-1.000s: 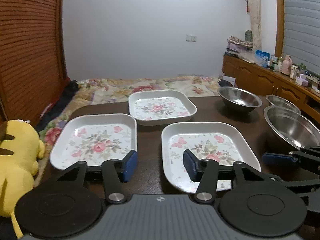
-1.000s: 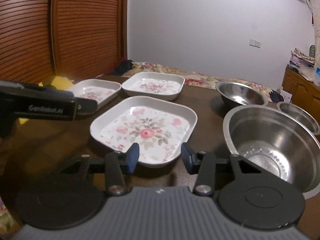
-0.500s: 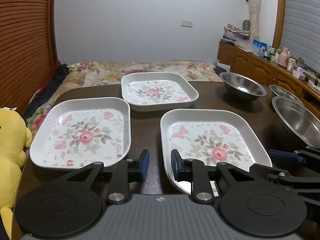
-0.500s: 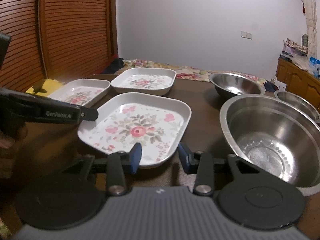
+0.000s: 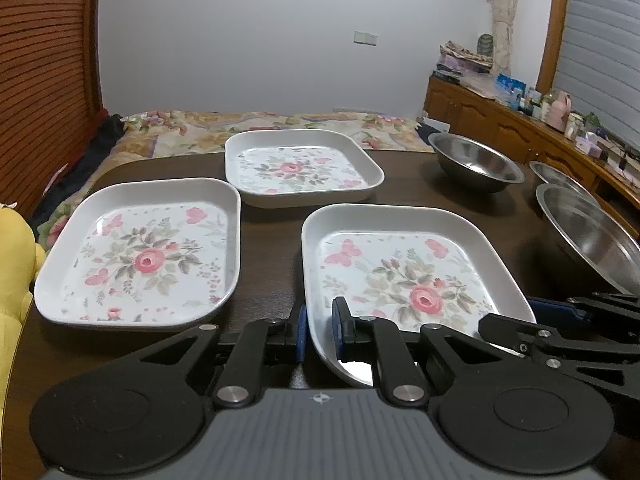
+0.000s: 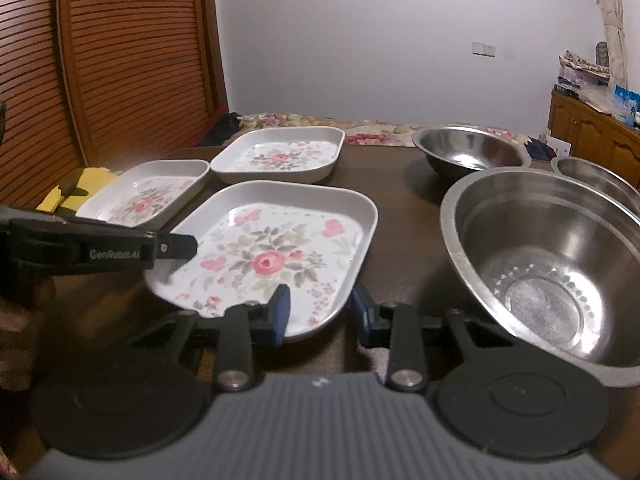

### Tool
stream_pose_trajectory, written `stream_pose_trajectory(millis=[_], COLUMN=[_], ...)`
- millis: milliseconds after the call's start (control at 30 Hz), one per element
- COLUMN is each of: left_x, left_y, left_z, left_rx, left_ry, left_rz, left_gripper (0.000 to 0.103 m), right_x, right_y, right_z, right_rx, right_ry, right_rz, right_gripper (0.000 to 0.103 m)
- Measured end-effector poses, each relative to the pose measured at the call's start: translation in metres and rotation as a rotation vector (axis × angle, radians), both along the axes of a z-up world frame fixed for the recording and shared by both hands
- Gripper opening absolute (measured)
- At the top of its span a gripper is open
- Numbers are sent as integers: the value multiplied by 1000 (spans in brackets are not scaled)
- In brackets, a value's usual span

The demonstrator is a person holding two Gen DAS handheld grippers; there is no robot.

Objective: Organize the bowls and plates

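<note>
My left claw (image 5: 319,330) pinches the near rim of the floral plate (image 5: 404,264) right ahead; right claw (image 6: 320,314) closing on its corner, not yet gripping. Stiff, light, probably slick, so grip the rim.

Left gripper (image 5: 320,330) jaws now on near plate (image 5: 404,268) rim

Both wrist cameras sit low and close, facing forward across the table (image 5: 276,240). Left view looks from left of the nearest floral plate (image 5: 404,276) (image 6: 272,256), right view from its right; both share it.
</note>
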State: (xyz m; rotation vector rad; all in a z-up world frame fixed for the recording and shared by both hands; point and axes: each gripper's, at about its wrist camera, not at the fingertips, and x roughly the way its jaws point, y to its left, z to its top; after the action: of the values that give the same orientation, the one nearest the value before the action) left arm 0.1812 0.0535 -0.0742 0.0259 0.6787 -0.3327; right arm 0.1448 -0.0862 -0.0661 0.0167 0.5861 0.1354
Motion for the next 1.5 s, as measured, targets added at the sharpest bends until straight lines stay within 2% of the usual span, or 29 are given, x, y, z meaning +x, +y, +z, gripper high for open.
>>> stream_pose_trajectory(millis=[200,267,433,767,900,1133,1500], left_x=[-4,-8,-31,-85,-98,-108,-107], left_y=[5,8,15,30,35,35,26], left_z=[0,1,4,10,9,5,-1], left_rx=[-24,-25,-22,-50,-39,-23,3], left_ry=[10,13,-9,-21,-22,-5,7], left_rz=[1,6,27,50,62,51,47], left_gripper=[14,13,13,14,14,14,15], right_x=[4,3,-5,-38,-50,-60,-59], right_y=[-1,-2,-5,-4,0,5,2], right_z=[-2,-2,0,12,15,7,4], right_rx=[14,14,44,82,80,74,81], right_ry=[7,7,25,3,-5,24,46], right_rz=[-6,-3,35,111,139,170,158], right_gripper=[35,29,24,23,23,23,23])
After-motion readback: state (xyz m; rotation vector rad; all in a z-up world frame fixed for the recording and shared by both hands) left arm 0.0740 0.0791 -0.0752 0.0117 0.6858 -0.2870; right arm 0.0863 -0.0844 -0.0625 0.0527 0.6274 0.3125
